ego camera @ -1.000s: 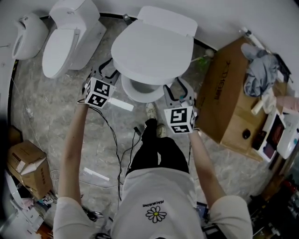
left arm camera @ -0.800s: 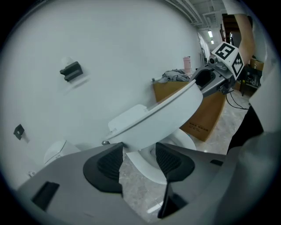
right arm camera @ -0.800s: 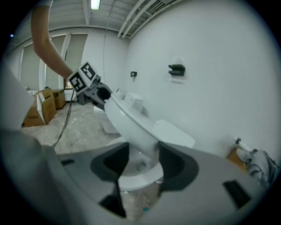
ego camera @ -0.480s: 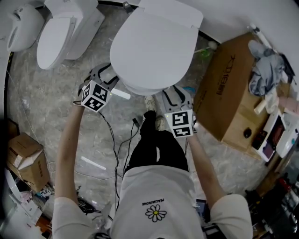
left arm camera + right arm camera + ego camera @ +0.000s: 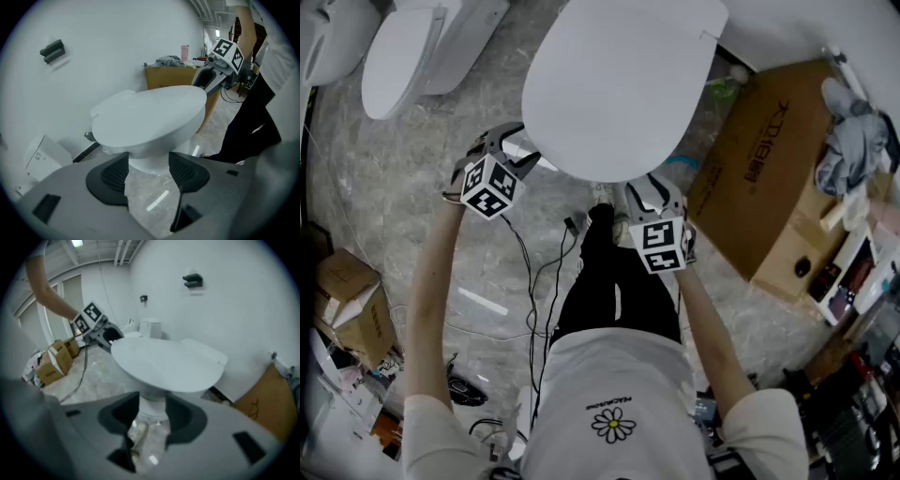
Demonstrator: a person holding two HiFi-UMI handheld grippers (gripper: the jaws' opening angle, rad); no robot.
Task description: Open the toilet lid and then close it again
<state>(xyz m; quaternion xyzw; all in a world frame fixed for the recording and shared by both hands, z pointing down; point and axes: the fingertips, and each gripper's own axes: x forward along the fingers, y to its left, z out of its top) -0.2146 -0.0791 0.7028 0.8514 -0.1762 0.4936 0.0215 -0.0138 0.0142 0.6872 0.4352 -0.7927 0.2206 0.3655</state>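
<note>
Toilet lid: the toilet lid point(image 5: 623, 89) is white and oval. It lies down flat over the bowl at the top middle of the head view, with its hinge end towards the wall.
Left hand-held gripper: the left hand-held gripper point(image 5: 511, 150) sits just beside the lid's front-left rim. Its jaws are spread and have just been opening. In its own view point(image 5: 147, 164) nothing sits between the pads; only the toilet's base and the floor show through the gap, with the lid's rim above the tips.
Right hand-held gripper: the right hand-held gripper point(image 5: 652, 192) is close under the lid's front-right rim. Its jaws are spread, though they have just been closing a little. In its own view point(image 5: 152, 408) the pads grip nothing, and the pedestal and the floor show beyond them.
Floor: the floor point(image 5: 394, 187) is grey marbled tile, with dark cables point(image 5: 534, 281) trailing across it near the person's legs.
Second toilet: a second toilet point(image 5: 398, 52) stands at the floor's upper left edge, well apart from the first.
Large cardboard box: a large cardboard box point(image 5: 769, 169) stands to the right of the lid, with a grey cloth point(image 5: 853, 141) heaped on its far end.
Small cardboard box: a small cardboard box point(image 5: 342, 309) sits at the floor's left edge.
</note>
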